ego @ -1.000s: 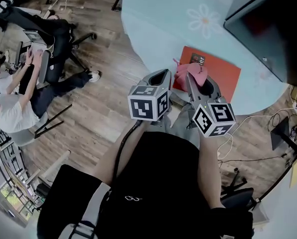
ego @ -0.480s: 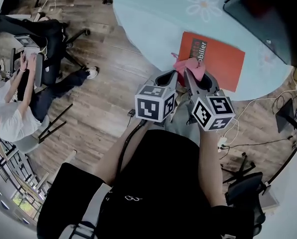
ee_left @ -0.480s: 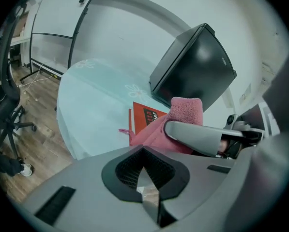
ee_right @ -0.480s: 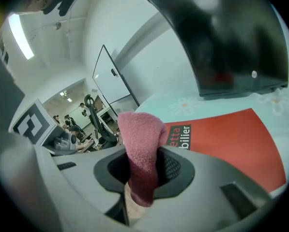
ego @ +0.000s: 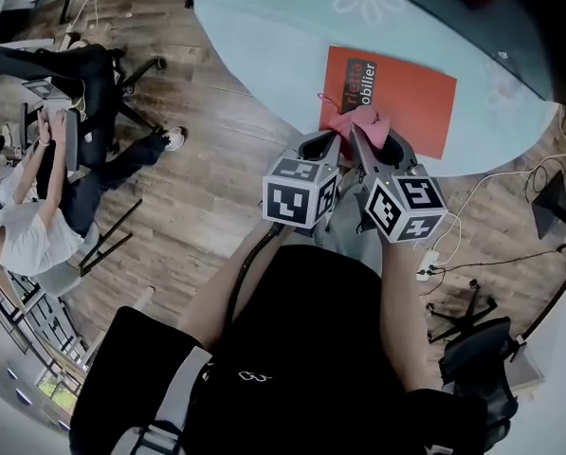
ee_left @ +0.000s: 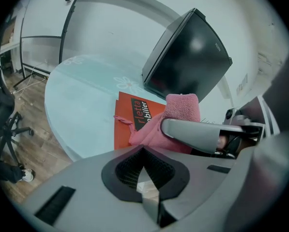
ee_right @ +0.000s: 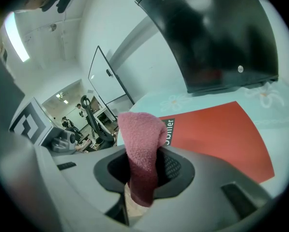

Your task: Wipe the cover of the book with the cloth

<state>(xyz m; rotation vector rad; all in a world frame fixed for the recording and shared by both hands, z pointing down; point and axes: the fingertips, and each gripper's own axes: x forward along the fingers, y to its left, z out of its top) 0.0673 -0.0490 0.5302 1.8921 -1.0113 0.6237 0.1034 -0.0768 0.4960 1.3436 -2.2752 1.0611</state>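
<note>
Jaws of the left gripper point(ee_left: 144, 153) are pressed together with nothing between them. In the head view this gripper point(ego: 313, 144) sits just left of centre, beside the table's point(ego: 264, 27) near edge. Just to its right, the right gripper point(ee_right: 143, 178) is clamped on the pink cloth point(ee_right: 142, 144), which stands up out of its jaws in a bunched fold. Seen from the head, the cloth point(ego: 363, 125) lies over the near edge of the red book point(ego: 406, 93), which lies flat on the table in the upper right of the frame; whether it touches the cover cannot be told. Beyond the book stands a dark monitor point(ee_right: 217, 33).
</note>
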